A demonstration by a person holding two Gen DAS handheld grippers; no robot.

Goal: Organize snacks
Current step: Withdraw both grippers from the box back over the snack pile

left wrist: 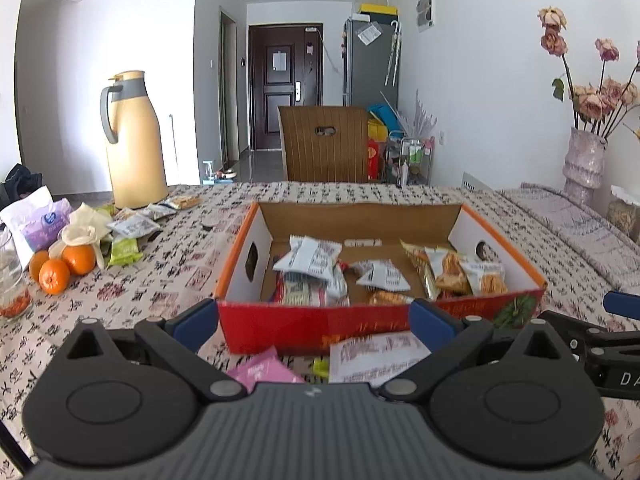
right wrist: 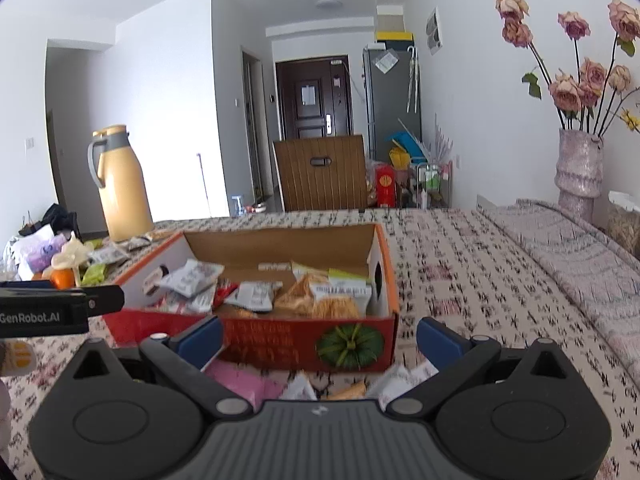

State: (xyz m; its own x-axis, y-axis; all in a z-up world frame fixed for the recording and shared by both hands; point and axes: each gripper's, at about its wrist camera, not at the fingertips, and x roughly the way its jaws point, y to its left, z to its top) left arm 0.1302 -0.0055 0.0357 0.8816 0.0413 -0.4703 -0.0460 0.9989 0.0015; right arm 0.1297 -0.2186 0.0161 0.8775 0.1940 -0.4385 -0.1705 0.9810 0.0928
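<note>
Squarely ahead on the patterned tablecloth [left wrist: 168, 280]: an open cardboard box [left wrist: 316, 328], red front wall with a green pumpkin print, orange rims, white side walls with round handholds. Inside, a loose jumble of snack packets: white printed packets [left wrist: 312, 260] toward the left and middle, some tilted on end, a red-and-white one beneath them, and orange-fronted cracker packets [left wrist: 452, 270] stacked against the right wall. Brown cardboard floor bare along the back.

Outside the box, just in front of its red wall: a pink packet [left wrist: 260, 370], a small yellow-green piece, and a white printed packet [left wrist: 376, 356] lying flat. Seen from the right wrist, the same pink packet [right wrist: 240, 380] plus a few white and orange packets [right wrist: 352, 390] close under the box front.

Left gripper [left wrist: 316, 320] spread wide, blue-padded fingers apart, nothing between them; pink and white packets low between the jaws and nearer the camera than the fingertips, the box front right at the tips. Right gripper [right wrist: 320, 338] likewise spread and holding nothing, the loose packets below and between its jaws, the box wall just beyond.

Further left on the table: a tan thermos jug [left wrist: 134, 144], more scattered snack packets [left wrist: 136, 226] near its base, three oranges [left wrist: 60, 266], a purple-and-white bag [left wrist: 36, 220]. At far right, a pale vase [left wrist: 584, 164] with dried roses.
</note>
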